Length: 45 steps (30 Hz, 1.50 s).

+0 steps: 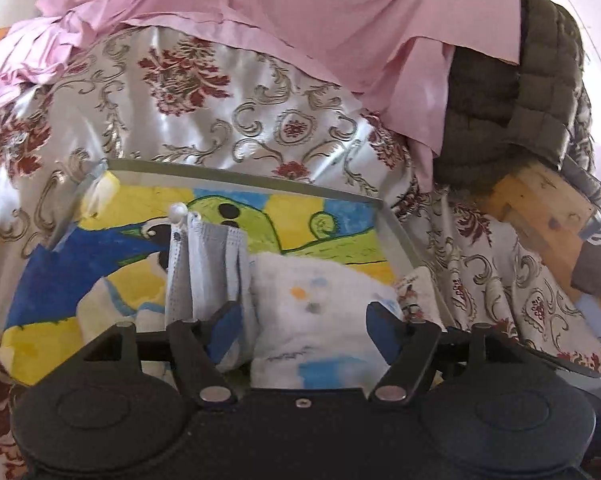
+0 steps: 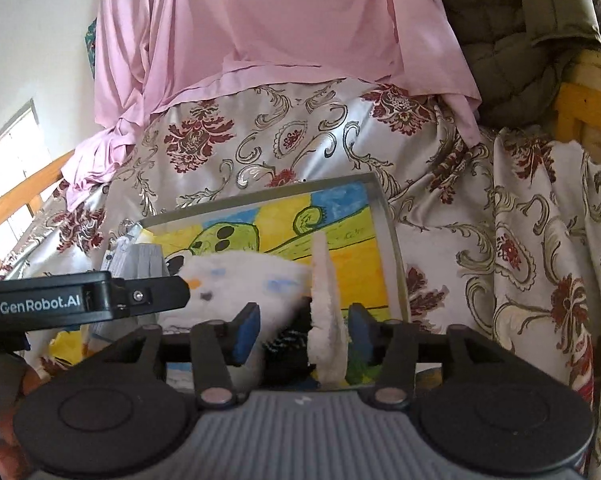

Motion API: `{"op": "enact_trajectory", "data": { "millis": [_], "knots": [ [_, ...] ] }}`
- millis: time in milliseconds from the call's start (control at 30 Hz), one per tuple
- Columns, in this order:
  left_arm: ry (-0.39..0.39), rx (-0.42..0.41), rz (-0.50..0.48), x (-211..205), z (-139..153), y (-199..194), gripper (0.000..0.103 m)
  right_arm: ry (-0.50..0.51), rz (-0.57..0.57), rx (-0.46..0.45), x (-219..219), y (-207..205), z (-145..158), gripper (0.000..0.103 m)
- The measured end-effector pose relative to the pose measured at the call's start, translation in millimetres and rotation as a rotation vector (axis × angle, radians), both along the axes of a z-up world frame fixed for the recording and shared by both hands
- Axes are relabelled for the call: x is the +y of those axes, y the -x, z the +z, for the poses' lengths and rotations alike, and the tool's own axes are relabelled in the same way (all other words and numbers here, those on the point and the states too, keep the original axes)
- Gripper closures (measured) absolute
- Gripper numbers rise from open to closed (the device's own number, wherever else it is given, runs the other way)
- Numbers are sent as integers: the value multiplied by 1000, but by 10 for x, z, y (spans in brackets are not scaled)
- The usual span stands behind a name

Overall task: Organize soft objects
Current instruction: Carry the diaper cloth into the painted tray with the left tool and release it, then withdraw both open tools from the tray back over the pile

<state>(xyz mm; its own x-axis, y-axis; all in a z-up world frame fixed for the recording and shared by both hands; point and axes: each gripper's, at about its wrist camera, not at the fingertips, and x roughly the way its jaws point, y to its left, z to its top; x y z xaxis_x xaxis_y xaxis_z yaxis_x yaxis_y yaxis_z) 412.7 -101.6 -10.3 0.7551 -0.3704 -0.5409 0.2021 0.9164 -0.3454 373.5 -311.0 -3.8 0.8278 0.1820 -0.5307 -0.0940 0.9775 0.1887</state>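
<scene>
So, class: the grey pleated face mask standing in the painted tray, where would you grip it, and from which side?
Grip the face mask on its free upper edge, coming down from above. It stands upright, its lower part wedged against the white towel and behind the left gripper, so only the top offers clear room inside the tray.

Pink sheet (image 1: 300, 12); cream bedspread (image 1: 204, 112), maroon-gold florals; tray (image 1: 260, 178) painted yellow, blue, green.

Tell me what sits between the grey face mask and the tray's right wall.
In the left wrist view, a white fluffy cloth with faint coloured spots fills the stretch between the grey face mask and the tray's right wall.
</scene>
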Motion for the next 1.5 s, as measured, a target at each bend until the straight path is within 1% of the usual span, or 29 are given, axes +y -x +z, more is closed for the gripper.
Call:
{"op": "enact_trajectory", "data": {
  "millis": [133,200,333,467,567,700,767,967,1067,1167,1367,1500],
  "knots": [
    [9,-1,9,42,26,50,28,-20,9,8,-30,18,-1,39],
    [11,-16,10,50,60,101,26,-23,10,6,-38,46,10,35],
    [17,-48,19,63,157,223,19,-31,5,-5,-75,136,58,29],
    [16,-71,22,75,299,374,16,-39,-4,-29,-139,285,162,21],
    [9,-93,23,86,424,533,14,-41,-5,-53,-168,420,270,18],
    [-14,-141,24,100,593,809,9,-34,-6,-100,-179,653,417,13],
    [-25,-173,30,119,668,967,6,-38,-9,-140,-188,811,495,10],
    [-58,-270,41,185,858,1482,2,-55,-48,-258,-187,1331,722,1],
    [-85,-317,52,227,918,1748,1,-66,-59,-300,-162,1591,793,0],
    [-100,-341,61,289,943,2003,1,-54,-51,-309,-105,1821,805,0],
    [-95,-342,81,450,839,2502,1,-45,-57,-296,35,2302,706,0],
    [-93,-330,91,544,738,2781,1,-48,-68,-297,106,2537,674,0]
  ]
}}
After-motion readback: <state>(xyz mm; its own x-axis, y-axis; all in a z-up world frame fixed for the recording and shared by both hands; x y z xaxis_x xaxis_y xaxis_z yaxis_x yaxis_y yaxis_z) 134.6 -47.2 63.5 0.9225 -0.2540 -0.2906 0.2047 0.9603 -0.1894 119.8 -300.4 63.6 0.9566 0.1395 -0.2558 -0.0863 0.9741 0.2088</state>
